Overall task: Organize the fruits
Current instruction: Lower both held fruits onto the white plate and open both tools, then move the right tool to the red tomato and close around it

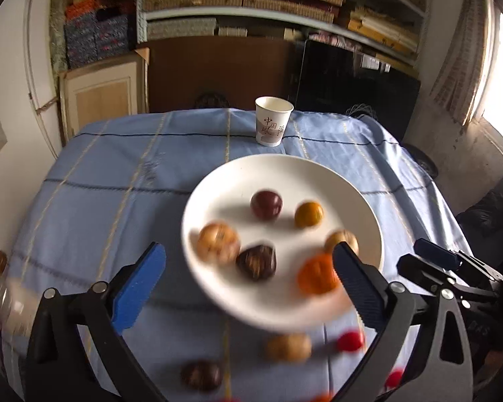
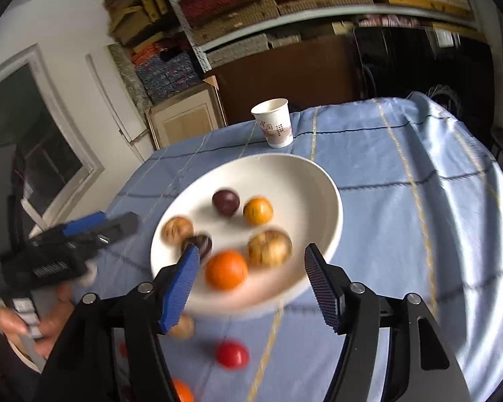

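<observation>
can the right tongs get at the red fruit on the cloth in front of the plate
Probably yes. The right tongs are open and empty, and the red fruit lies bare on the blue cloth, just short of the white plate, with nothing over it.

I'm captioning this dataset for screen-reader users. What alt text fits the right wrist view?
The open right gripper hovers over a white plate holding six small fruits, the orange one nearest between its fingers. A paper cup stands behind on the blue tablecloth; a red fruit lies off the plate, nearer the camera.
</observation>
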The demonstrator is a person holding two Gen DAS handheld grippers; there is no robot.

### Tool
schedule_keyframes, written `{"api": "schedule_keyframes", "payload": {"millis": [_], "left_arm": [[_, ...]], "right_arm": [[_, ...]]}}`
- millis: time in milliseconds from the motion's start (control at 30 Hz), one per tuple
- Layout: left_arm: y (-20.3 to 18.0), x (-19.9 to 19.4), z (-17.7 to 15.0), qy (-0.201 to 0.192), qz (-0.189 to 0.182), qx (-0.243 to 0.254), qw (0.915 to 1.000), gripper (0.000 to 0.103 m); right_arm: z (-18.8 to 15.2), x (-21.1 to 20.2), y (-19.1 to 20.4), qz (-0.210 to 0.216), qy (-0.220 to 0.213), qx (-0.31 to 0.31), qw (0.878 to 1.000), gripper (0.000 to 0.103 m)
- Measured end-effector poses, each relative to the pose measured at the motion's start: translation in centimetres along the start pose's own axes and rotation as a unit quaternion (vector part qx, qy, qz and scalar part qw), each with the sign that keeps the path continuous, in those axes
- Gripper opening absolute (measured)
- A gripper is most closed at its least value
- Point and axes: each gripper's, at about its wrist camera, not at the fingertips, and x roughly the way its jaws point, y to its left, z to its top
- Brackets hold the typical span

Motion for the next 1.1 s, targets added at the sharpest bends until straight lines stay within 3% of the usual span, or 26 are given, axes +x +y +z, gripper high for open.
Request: {"api": "schedule_keyframes", "payload": {"millis": [100, 167, 233, 467, 600, 767, 1100], "left_arm": [[1.0, -3.7, -3.9, -0.016, 0.0, -0.007, 0.9998, 0.098], [1.7, -5.0, -6.2, -0.022, 0.009, -0.029, 0.9993, 0.098], [2.5, -6.1, -8.5, -0.03, 0.006, -0.06, 0.9977, 0.098], [3.0, -7.2, -13.8, -0.034, 0.003, -0.048, 0.9982, 0.098], [3.6, -7.0, -14.7, -0.025, -0.015, -0.064, 0.9975, 0.098], [3.1, -6.5, -15.1, -0.013, -0.007, -0.056, 0.9983, 0.098], [2.7, -6.7, -15.1, -0.021, 0.004, -0.043, 0.9988, 0.098]], "right_arm": [[-3.0, -2.5, -0.1, -0.01, -0.023, -0.016, 1.0, 0.073], [-5.0, -3.7, -1.0, 0.0, -0.042, 0.008, 0.999, 0.074], [-6.7, -3.9, -1.8, -0.005, -0.027, 0.034, 0.999, 0.074], [-9.4, -5.1, -1.2, -0.052, -0.006, -0.008, 0.999, 0.074], [-10.5, -4.9, -1.3, -0.047, 0.021, -0.011, 0.999, 0.069], [-11.7, -3.9, -0.8, -0.067, 0.053, -0.04, 0.996, 0.059], [-12.5, -3.5, -0.3, -0.033, 0.085, -0.041, 0.995, 0.042]]}}
